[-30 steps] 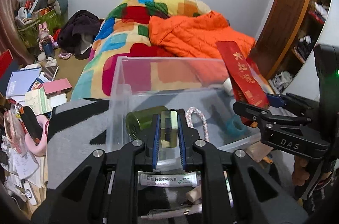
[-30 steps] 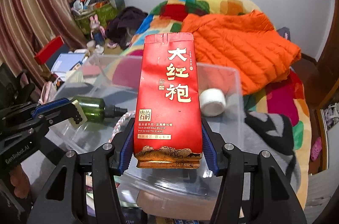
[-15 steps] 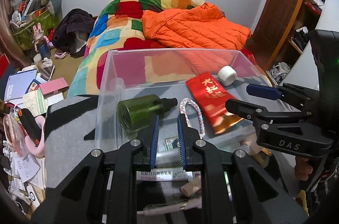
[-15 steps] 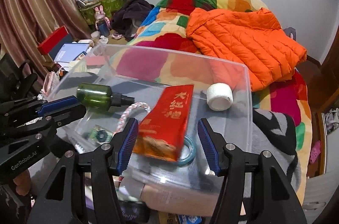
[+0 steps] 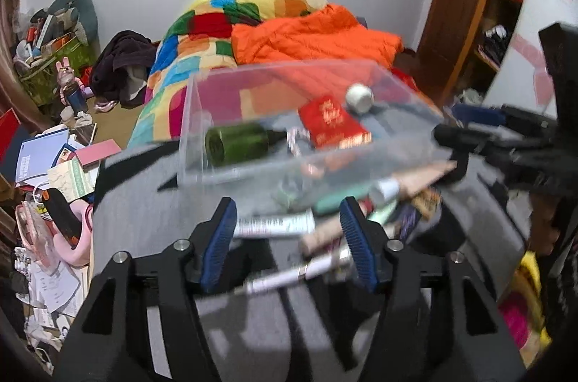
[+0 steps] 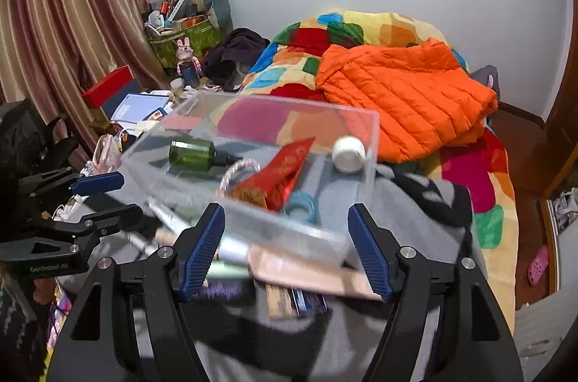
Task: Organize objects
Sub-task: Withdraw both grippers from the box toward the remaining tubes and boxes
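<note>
A clear plastic box (image 5: 195, 114) (image 6: 372, 143) stands on a grey blanket. In it lie a green bottle (image 5: 234, 143) (image 6: 191, 153), a red tea packet (image 5: 330, 121) (image 6: 280, 170), a white tape roll (image 5: 359, 95) (image 6: 348, 149), a rope (image 6: 238, 169) and a blue ring (image 6: 301, 205). My left gripper (image 5: 287, 237) is open and empty, behind the box, over loose tubes (image 5: 274, 223) and sticks. My right gripper (image 6: 287, 248) is open and empty, over a tan stick (image 6: 310, 273).
A grey blanket (image 5: 137, 201) (image 6: 408, 208) carries the box and a pile of tubes and packets at its near side. An orange jacket (image 6: 401, 93) lies on a patchwork quilt (image 5: 202, 38). Books and clutter (image 5: 47, 161) cover the floor at left.
My left gripper dropped its small item into the box, my right let go of the red packet. Both pulled back from the box and opened wide.
</note>
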